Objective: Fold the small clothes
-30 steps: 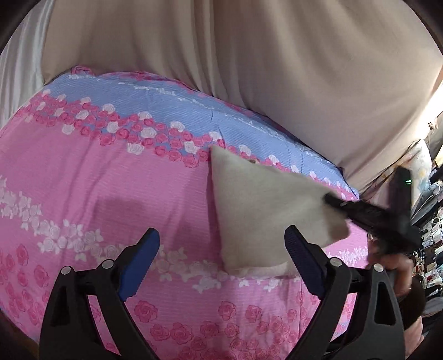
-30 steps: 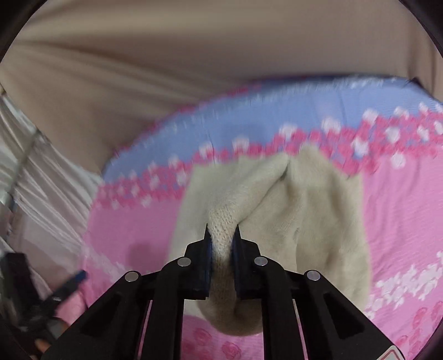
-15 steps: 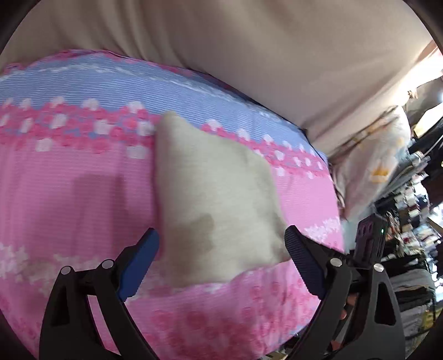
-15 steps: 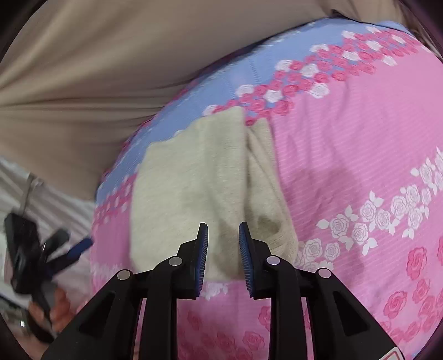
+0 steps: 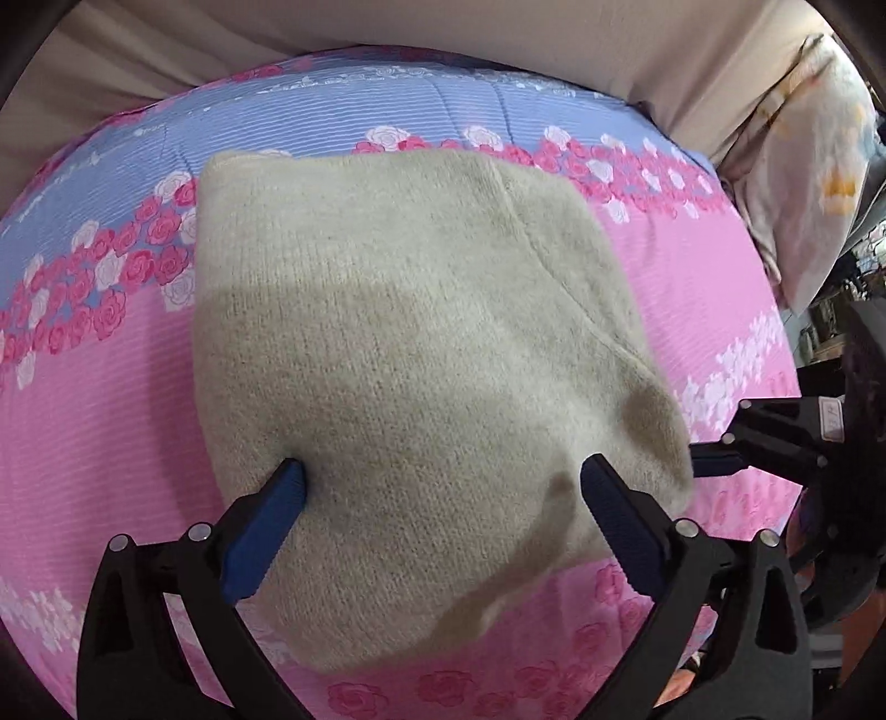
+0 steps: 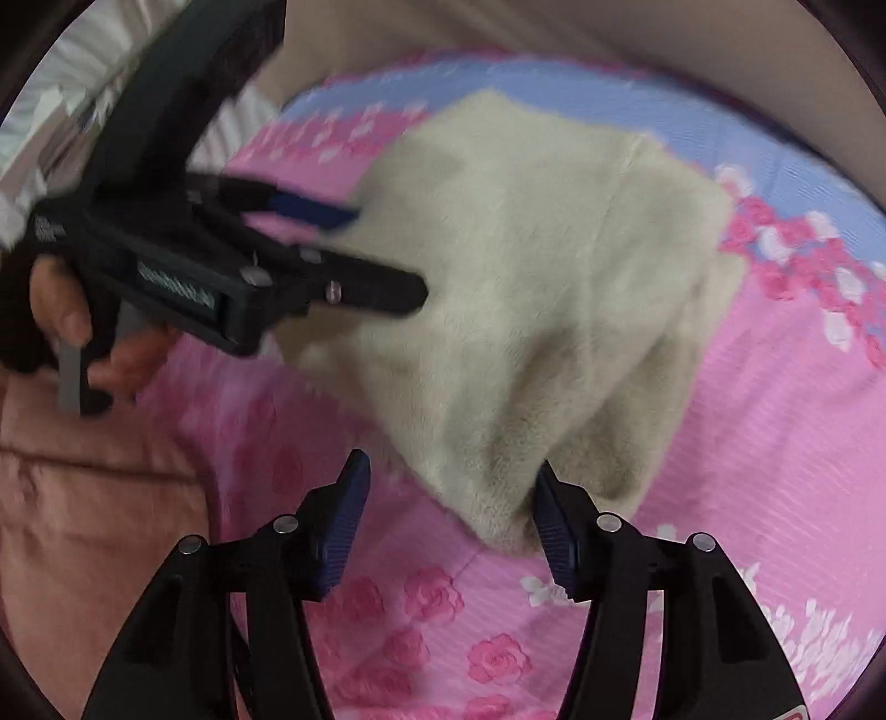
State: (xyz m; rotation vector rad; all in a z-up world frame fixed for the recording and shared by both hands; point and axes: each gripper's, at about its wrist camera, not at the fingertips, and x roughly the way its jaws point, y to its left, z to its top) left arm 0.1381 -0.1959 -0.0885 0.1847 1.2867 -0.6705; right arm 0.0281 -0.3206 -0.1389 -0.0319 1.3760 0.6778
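Note:
A folded beige knitted garment (image 5: 421, 354) lies on the pink and blue rose-patterned bedspread (image 5: 111, 399). My left gripper (image 5: 437, 493) is open, its blue-padded fingers spread over the garment's near edge, touching or just above it. In the right wrist view the garment (image 6: 542, 288) lies ahead. My right gripper (image 6: 448, 520) is open at the garment's near corner, its right pad against the fabric. The left gripper (image 6: 382, 255) shows there at the garment's left side, held by a hand. The right gripper (image 5: 714, 459) shows at the right edge of the left view.
A beige curtain (image 5: 498, 39) hangs behind the bed. A pale patterned pillow (image 5: 803, 166) lies at the far right. A pink quilted cover (image 6: 83, 498) lies to the left in the right wrist view. Cluttered dark shelves (image 5: 853, 277) stand beyond the bed's right edge.
My right gripper let go of the garment, opened wide and dropped to its near corner. My left gripper moved forward onto the garment's near edge. The garment now lies flat.

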